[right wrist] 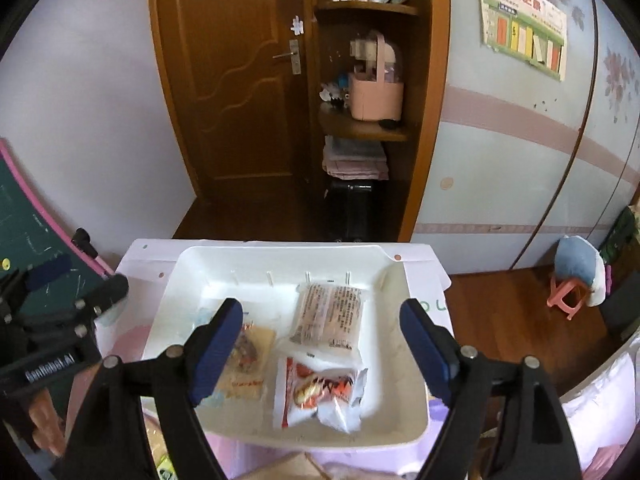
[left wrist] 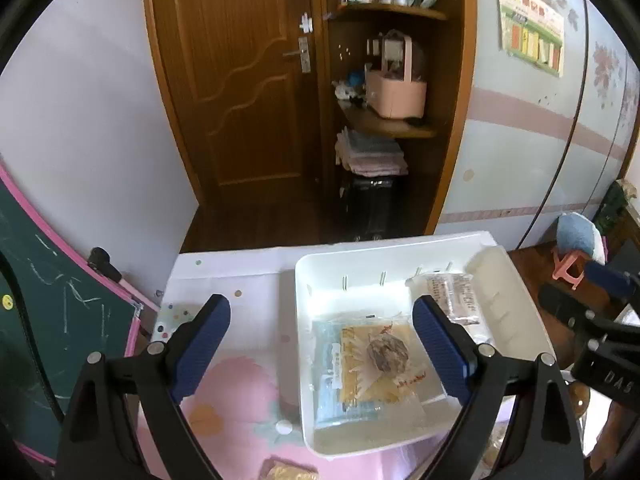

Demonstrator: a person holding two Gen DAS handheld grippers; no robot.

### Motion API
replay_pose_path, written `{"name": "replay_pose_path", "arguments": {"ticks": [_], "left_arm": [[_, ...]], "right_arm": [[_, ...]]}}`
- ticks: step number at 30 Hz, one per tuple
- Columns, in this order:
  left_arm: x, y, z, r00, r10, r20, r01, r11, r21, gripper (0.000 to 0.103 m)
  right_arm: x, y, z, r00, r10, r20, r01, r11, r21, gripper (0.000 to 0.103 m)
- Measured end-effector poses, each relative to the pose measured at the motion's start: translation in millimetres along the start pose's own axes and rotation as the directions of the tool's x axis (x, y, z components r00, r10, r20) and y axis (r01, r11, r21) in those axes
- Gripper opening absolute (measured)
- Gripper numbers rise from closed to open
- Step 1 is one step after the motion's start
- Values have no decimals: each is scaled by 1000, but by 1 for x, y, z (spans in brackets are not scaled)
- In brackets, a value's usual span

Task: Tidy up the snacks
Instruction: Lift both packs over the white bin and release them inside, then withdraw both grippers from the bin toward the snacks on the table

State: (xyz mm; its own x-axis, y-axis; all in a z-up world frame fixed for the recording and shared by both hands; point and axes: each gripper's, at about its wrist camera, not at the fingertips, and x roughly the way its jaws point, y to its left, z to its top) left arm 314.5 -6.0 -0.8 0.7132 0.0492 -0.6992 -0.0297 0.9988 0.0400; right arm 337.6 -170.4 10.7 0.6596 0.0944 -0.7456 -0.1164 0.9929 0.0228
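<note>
Hovering both black blue-padded grippers, left point(left wrist: 322, 344) and right point(right wrist: 322, 346), jaws spread wide and empty, over the shallow white plastic tray point(right wrist: 280, 258) holding the flat clear-wrapped snack packets point(right wrist: 328, 314), needing clean withdrawal without snagging wrappers.

Black tool point(left wrist: 322, 350), ribbed blue pads point(left wrist: 204, 344)

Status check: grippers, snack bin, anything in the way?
Left gripper open, empty. Right gripper open, empty. Three snack packets in white bin, red-and-white packet nearest. Nothing in the way.
</note>
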Motion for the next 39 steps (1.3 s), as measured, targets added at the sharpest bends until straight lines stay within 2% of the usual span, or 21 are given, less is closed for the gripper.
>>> {"name": "replay_pose_path", "arguments": {"ticks": [6,10,16,22,25,29,31,34,39], "left_arm": [[-59,-3,-16,998,-42,56,40,999,36,92],[-92,-7,-35,996,-67,57,63,996,67,92],[-142,-3,-79,994,-96,56,89,989,118,92],[-176,11,-126,993,-114,35,108,985,134,92],[-178,17,-147,993,-114,5,113,983,142,92],[-173,24,-184,991,-120,-52,126,984,129,92],[-167,26,-200,987,-134,-88,143,983,113,92],[-159,28,-224,978,-159,-136,172,981,87,92],[-148,15,-250,966,-186,-180,207,973,105,92]], "right_arm": [[-45,9,-21,1000,9,6,-9,999,-35,81],[-79,17,-44,1000,29,4,-28,998,-61,81],[-129,32,-84,999,-3,39,8,992,-126,81],[-158,43,-129,999,6,41,1,984,-179,81],[-152,49,-151,1000,-3,-6,1,975,-222,81],[-141,47,-181,996,28,-87,-45,979,-200,81],[-135,44,-196,993,15,-117,-37,981,-191,80],[-130,43,-215,986,38,-160,-68,980,-188,73],[-127,42,-245,982,34,-187,-71,978,-197,73]]}}
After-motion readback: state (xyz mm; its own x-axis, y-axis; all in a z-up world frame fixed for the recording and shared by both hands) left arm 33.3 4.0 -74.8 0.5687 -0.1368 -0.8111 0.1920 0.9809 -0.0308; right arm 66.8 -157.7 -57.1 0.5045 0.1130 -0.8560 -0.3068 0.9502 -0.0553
